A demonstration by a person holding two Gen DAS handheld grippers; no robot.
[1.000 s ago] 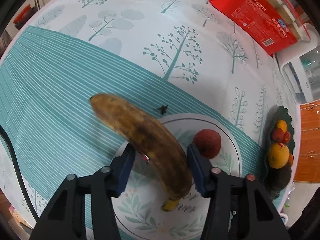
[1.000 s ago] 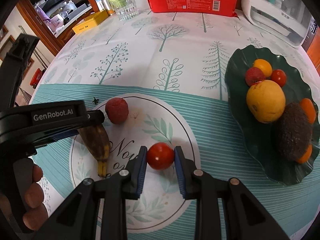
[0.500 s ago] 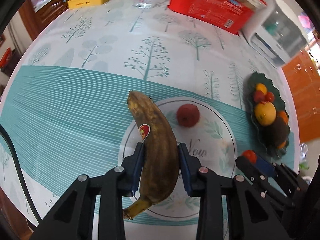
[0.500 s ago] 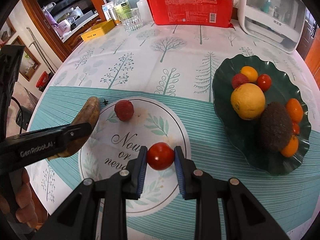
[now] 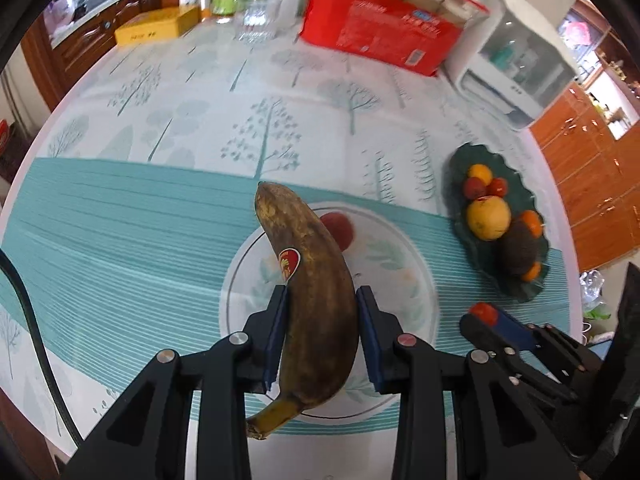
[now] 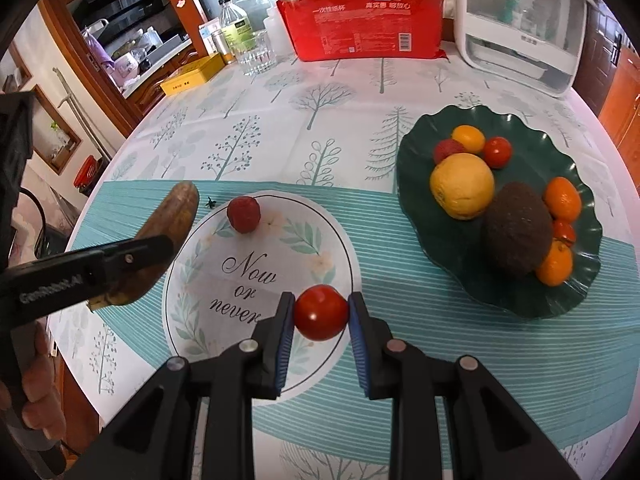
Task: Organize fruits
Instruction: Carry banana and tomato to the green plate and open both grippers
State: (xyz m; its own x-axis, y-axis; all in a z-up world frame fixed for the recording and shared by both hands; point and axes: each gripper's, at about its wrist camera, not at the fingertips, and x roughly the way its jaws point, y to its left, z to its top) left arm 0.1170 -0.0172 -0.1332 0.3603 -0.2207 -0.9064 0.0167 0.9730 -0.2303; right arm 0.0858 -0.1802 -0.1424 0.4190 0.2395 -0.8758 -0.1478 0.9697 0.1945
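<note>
Up comes the banana [image 5: 316, 300]: a second ago it lay across the rim of the white plate [image 6: 224, 344], and now it hangs clear of the table, swung stem-down, with the left gripper [image 5: 320, 336] clamped round its lower half. The jaws closed in on it within that second, and the blue pads now press both flanks. The right gripper [image 6: 322, 320] is squeezed on a tomato [image 6: 320, 312], carried at the plate's 5 o'clock edge, seemingly just above it.

The banana is brown and overripe, so it is probably soft and easily bruised; a hold at the thick middle, as here, looks safer than the stem. The tomato is light, smooth-skinned and likely slippery, best pinched across its widest part.

Largest container first: the dark green dish [image 6: 416, 200], at 3 o'clock from the plate, holds an avocado [image 6: 518, 232], a big orange [image 6: 462, 186], several small citrus fruits, small tomatoes and a red lychee-like fruit. The white plate keeps one such red fruit [image 6: 244, 214] at its 11 o'clock.
</note>
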